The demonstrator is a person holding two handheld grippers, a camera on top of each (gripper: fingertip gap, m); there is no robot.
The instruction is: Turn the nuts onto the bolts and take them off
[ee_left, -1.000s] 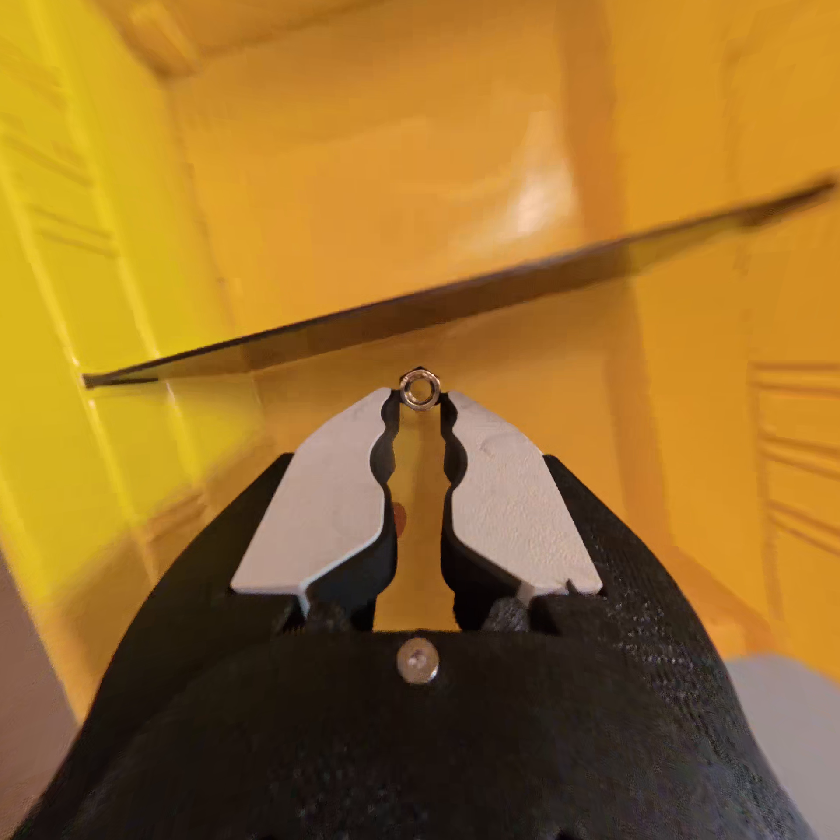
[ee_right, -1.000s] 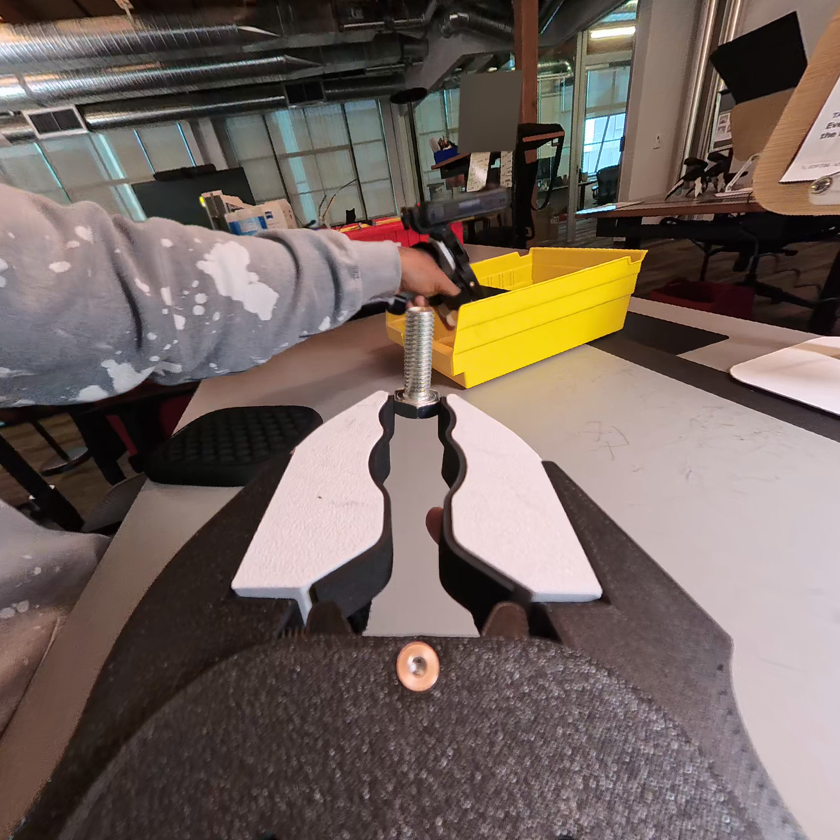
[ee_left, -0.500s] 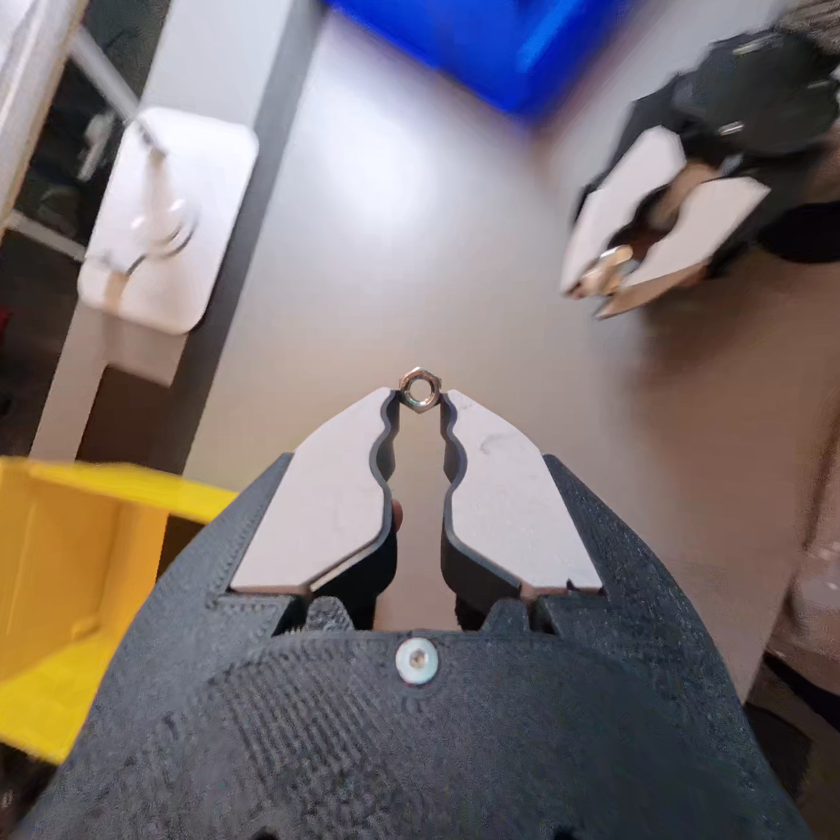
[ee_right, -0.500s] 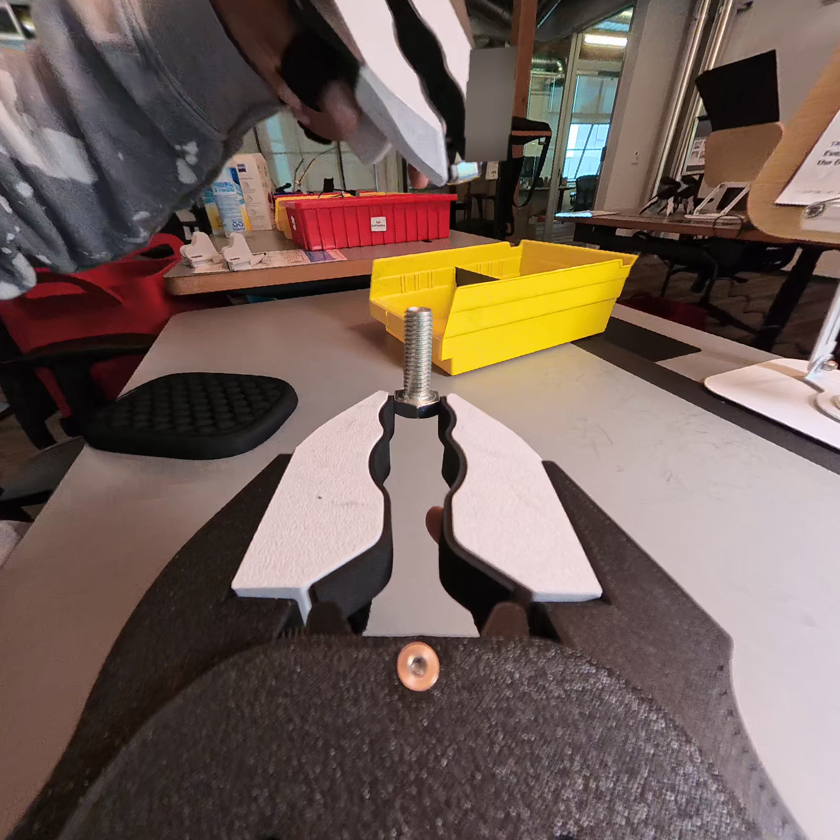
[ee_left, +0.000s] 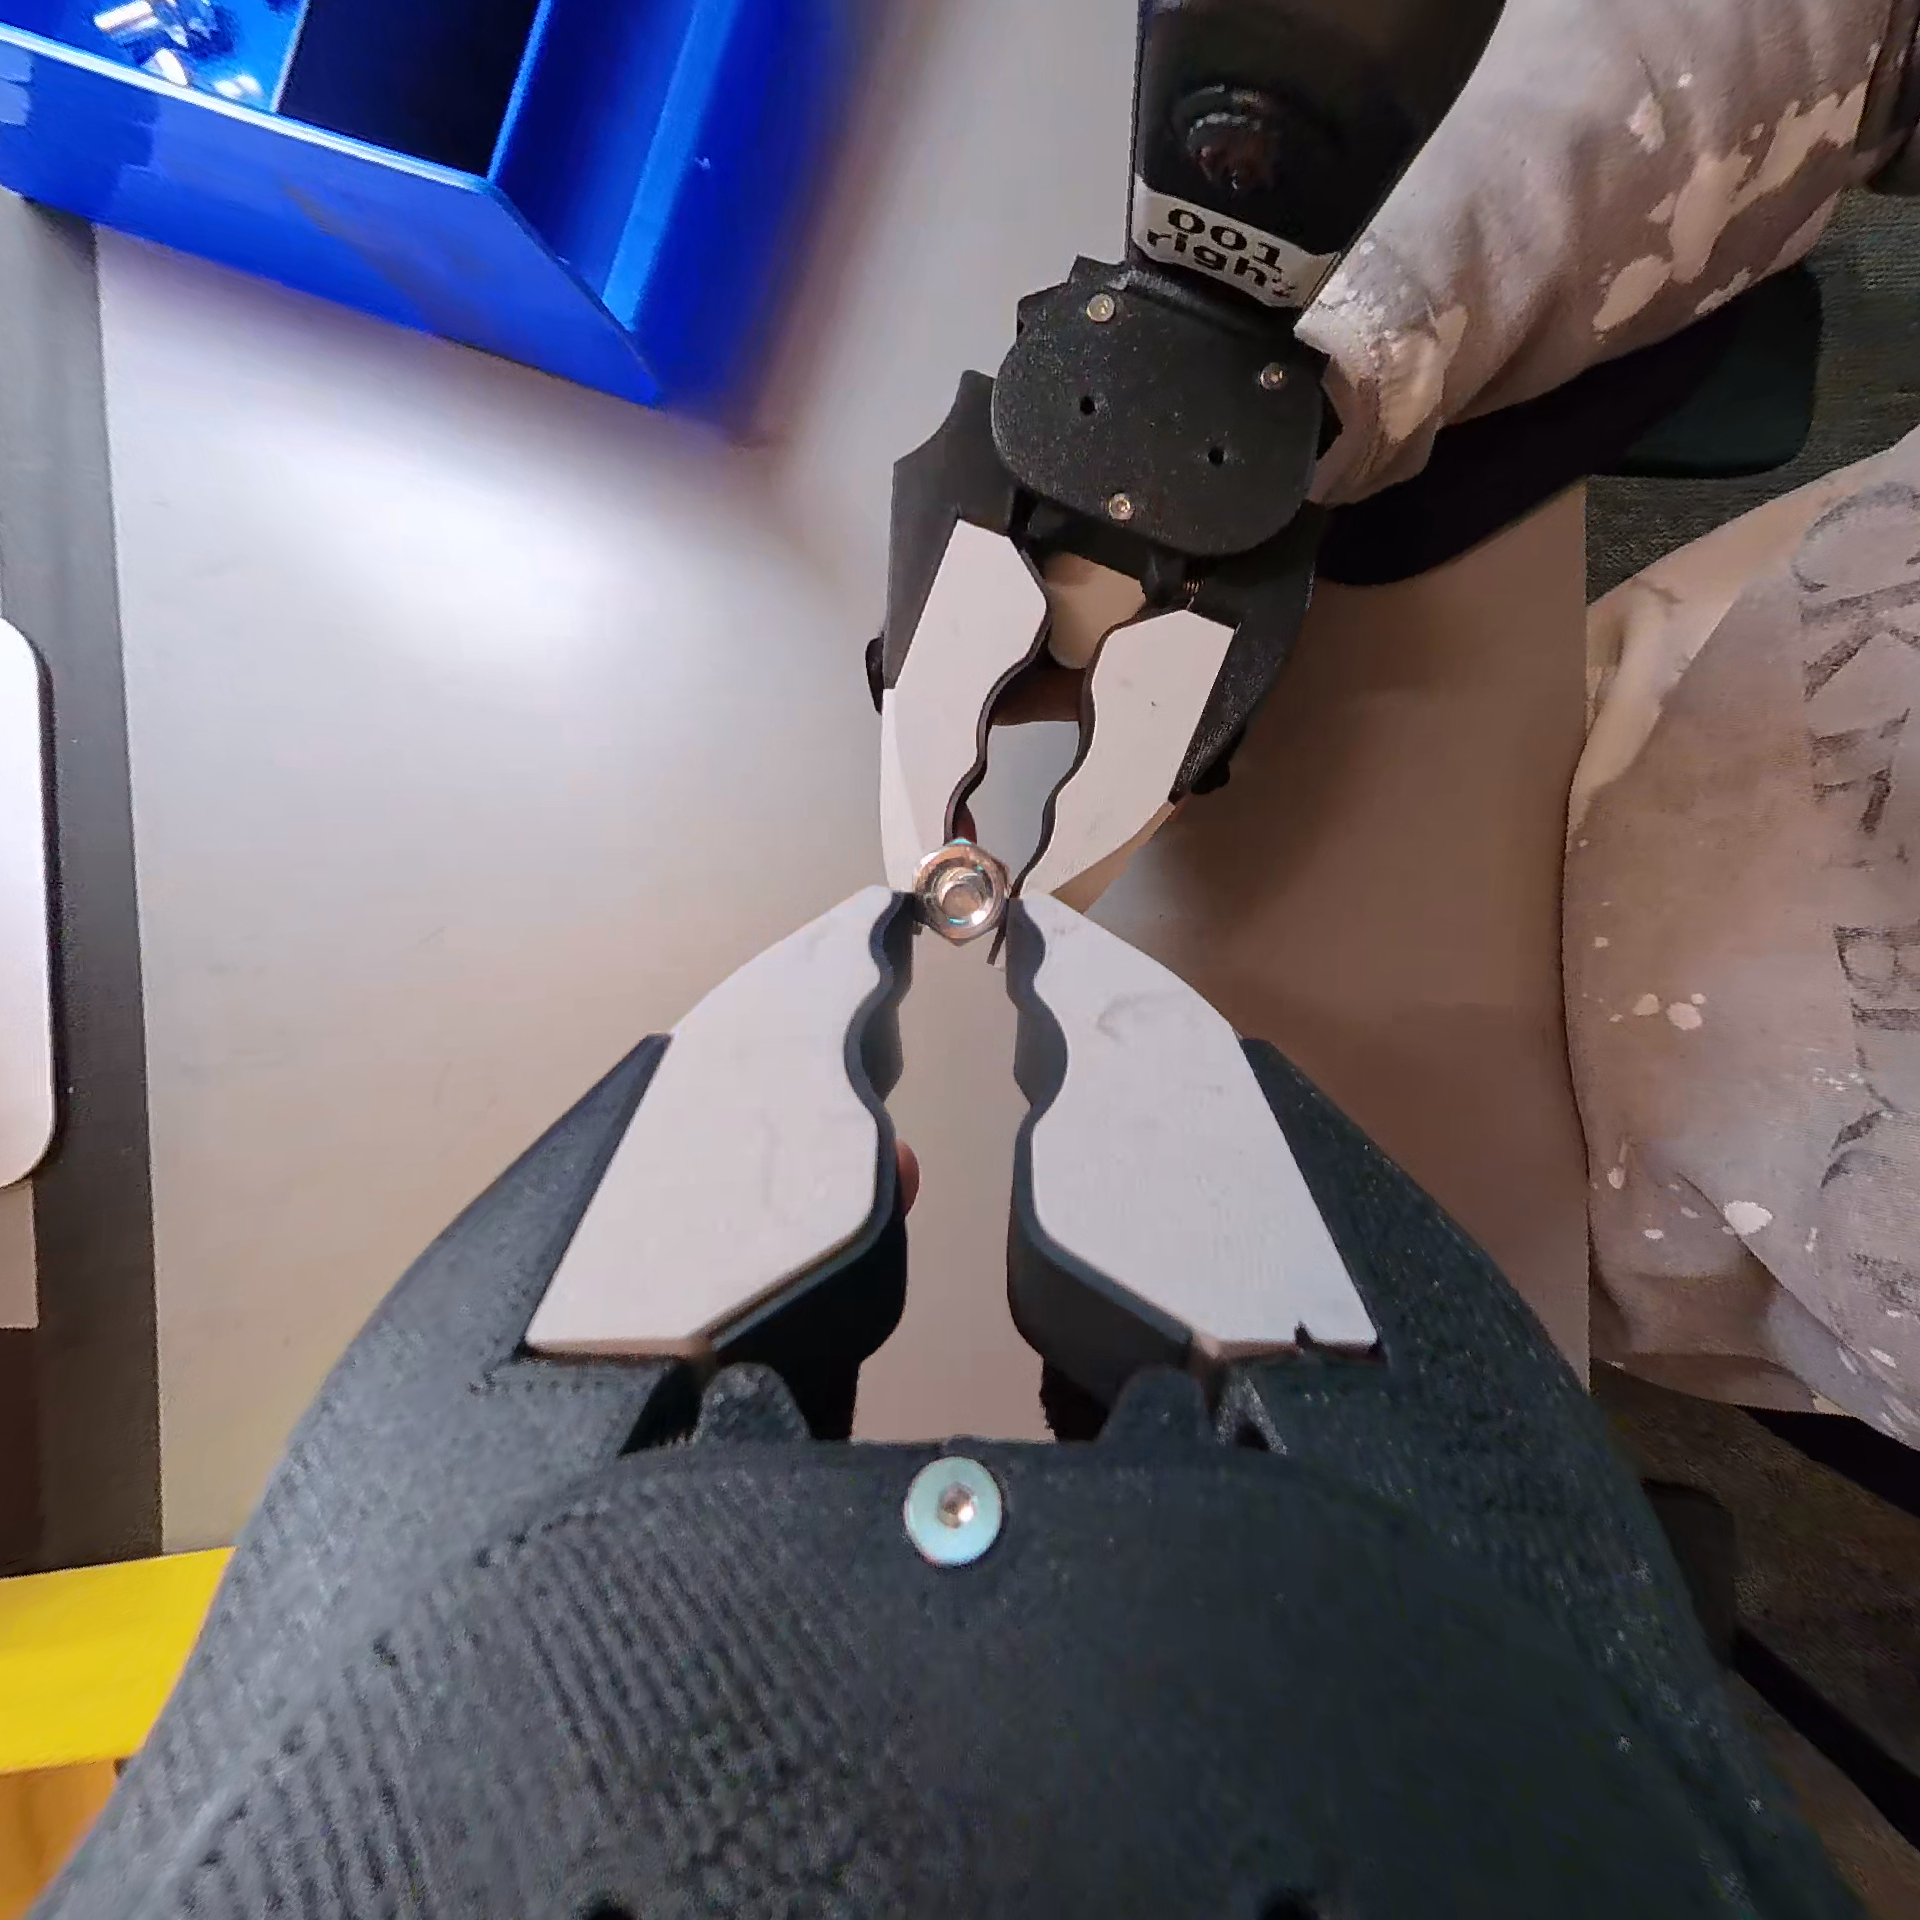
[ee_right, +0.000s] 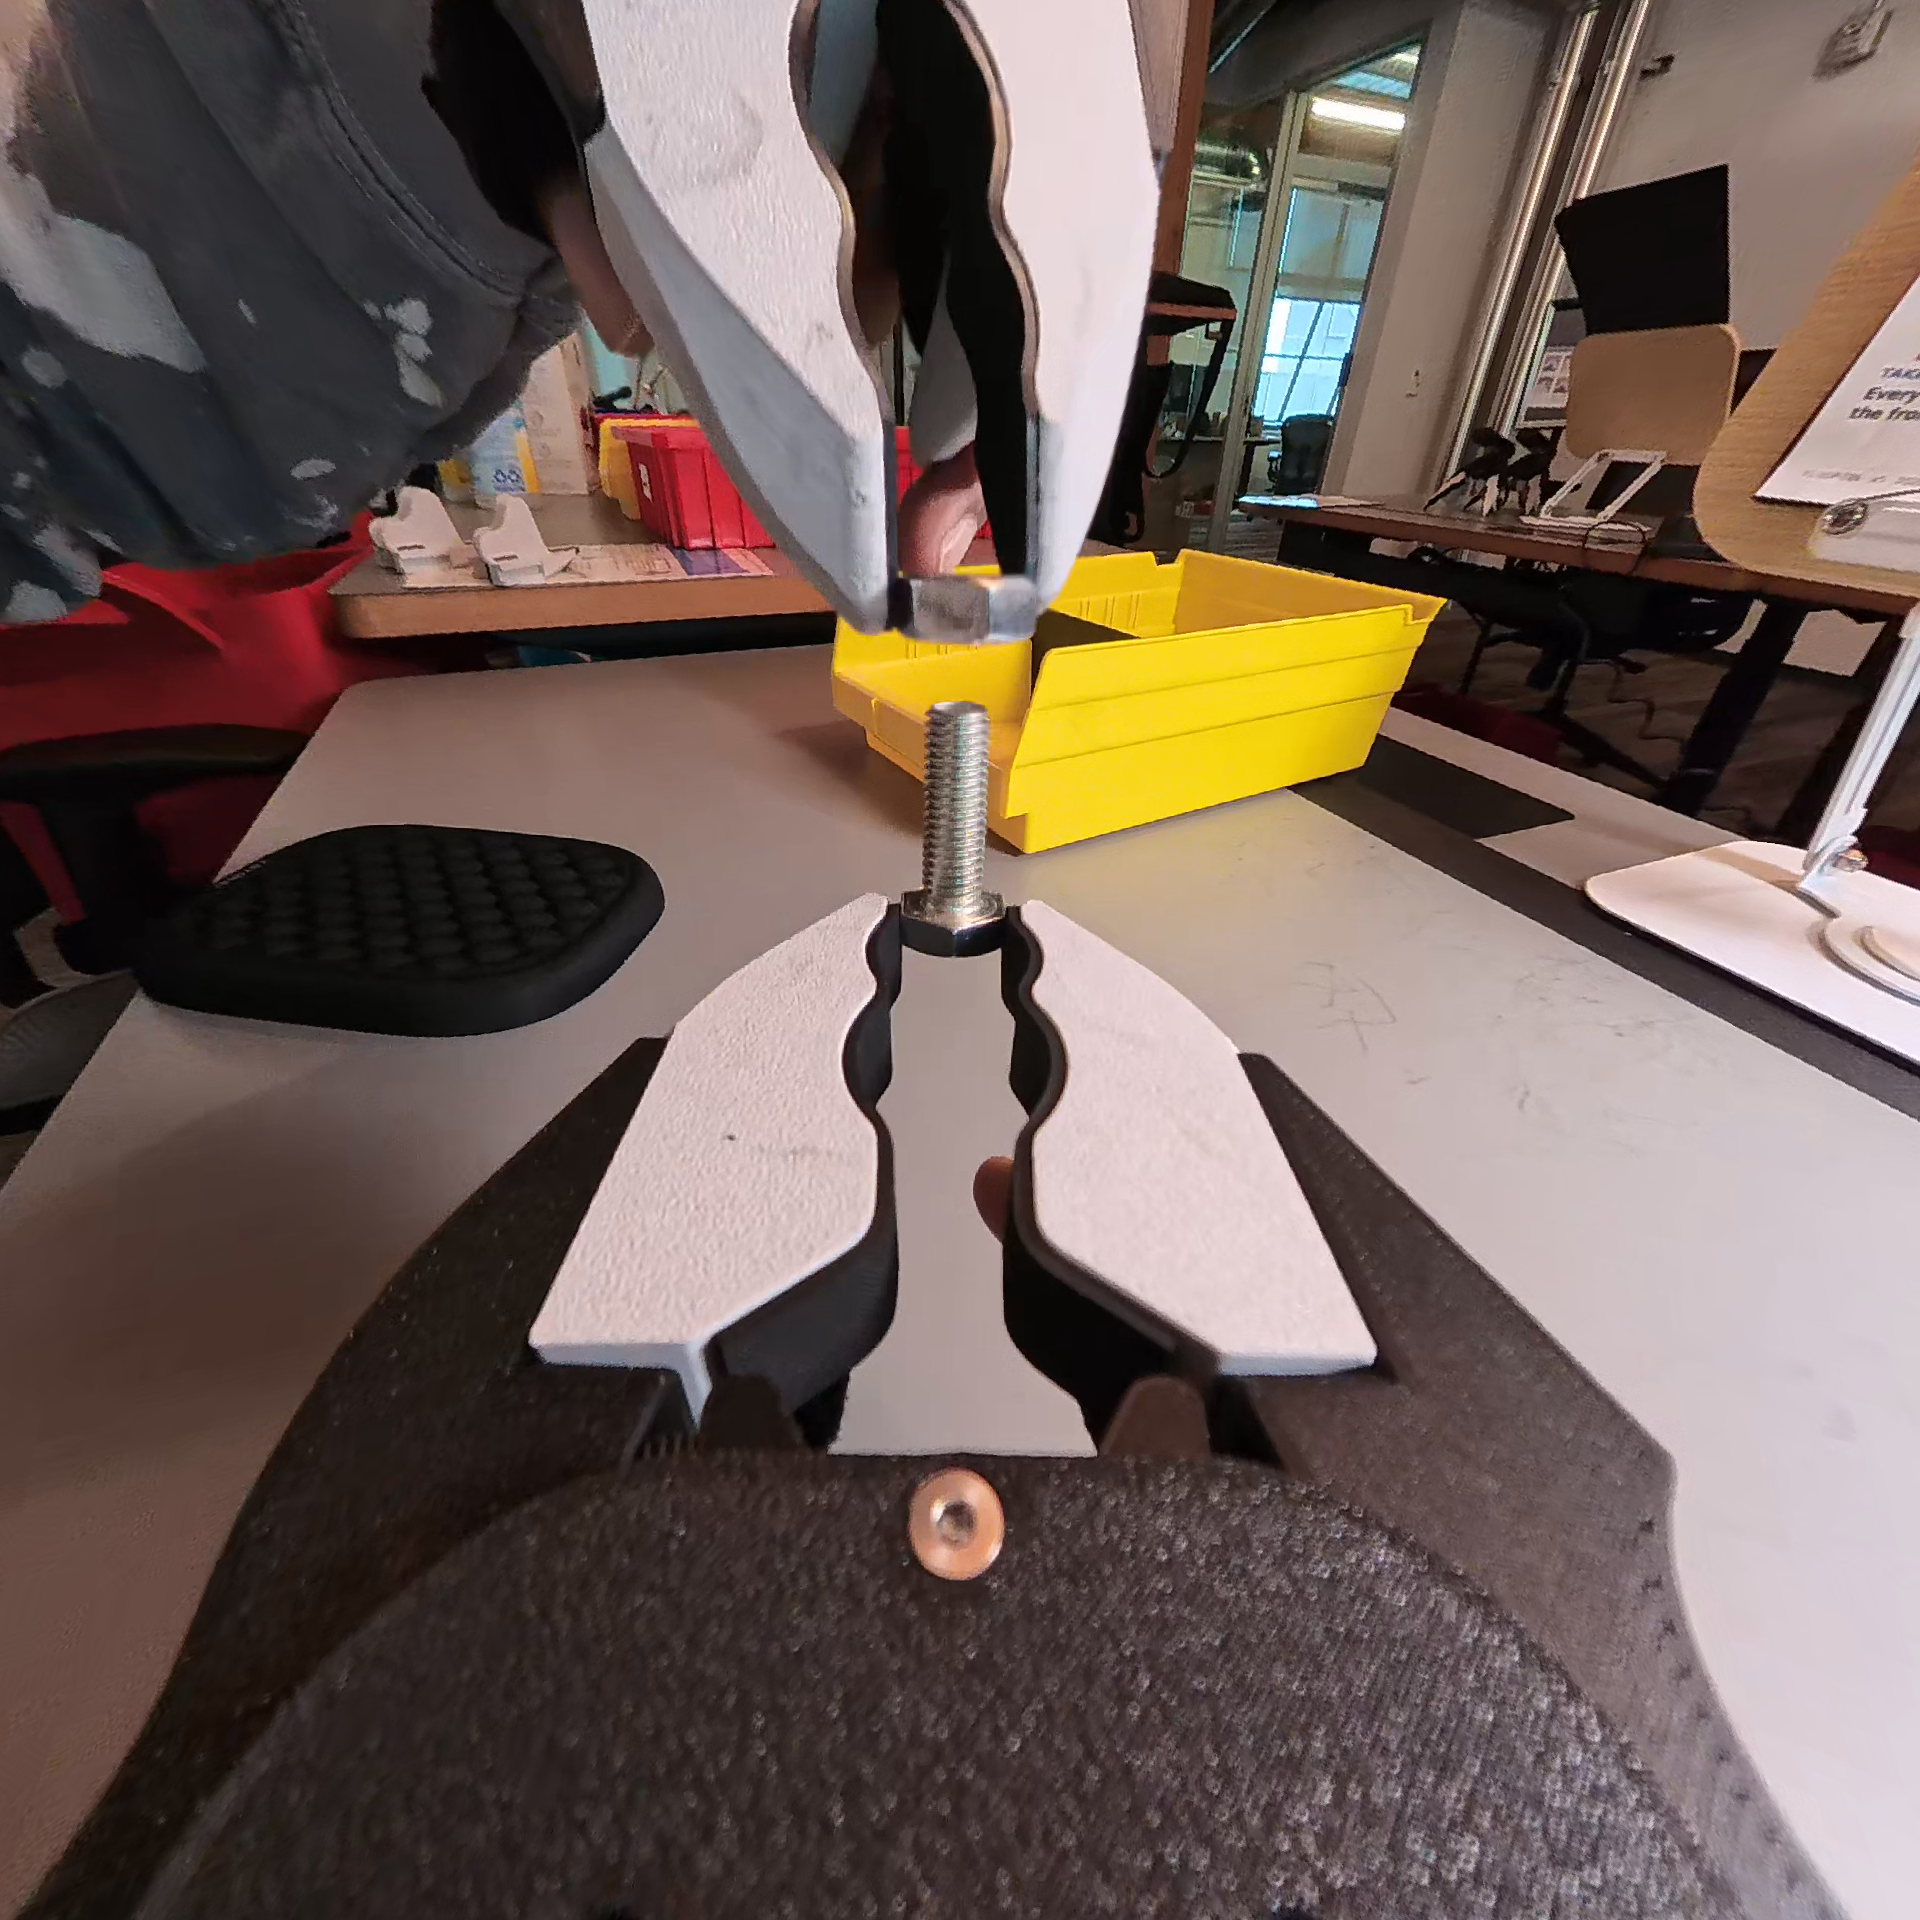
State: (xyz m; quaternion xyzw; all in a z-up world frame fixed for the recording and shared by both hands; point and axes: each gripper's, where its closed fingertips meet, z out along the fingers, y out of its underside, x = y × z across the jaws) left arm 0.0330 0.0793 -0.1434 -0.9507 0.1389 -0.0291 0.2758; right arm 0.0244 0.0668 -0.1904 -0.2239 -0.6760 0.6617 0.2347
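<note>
My right gripper (ee_right: 954,928) is shut on the hex head of a silver bolt (ee_right: 957,800), which stands upright with its threaded end up. My left gripper (ee_left: 958,906) is shut on a silver hex nut (ee_left: 958,896) and points straight down. In the right wrist view the nut (ee_right: 961,609) hangs in the left gripper (ee_right: 961,613) a short gap above the bolt's tip, lined up with it and apart from it. In the left wrist view the right gripper (ee_left: 992,868) sits just beyond the nut, and the bolt's end shows through the nut's hole.
A yellow bin (ee_right: 1195,686) stands on the grey table (ee_right: 1455,1039) behind the bolt. A blue bin (ee_left: 343,208) with loose hardware lies to one side. A black honeycomb pad (ee_right: 405,925) lies at the left, a white stand base (ee_right: 1766,935) at the right. The tips of one gripper are about 5 cm away from the tips of the other.
My left gripper carried the nut out of the yellow bin, swung over the table and now holds it just above the bolt. My right gripper and the bolt stayed still.
</note>
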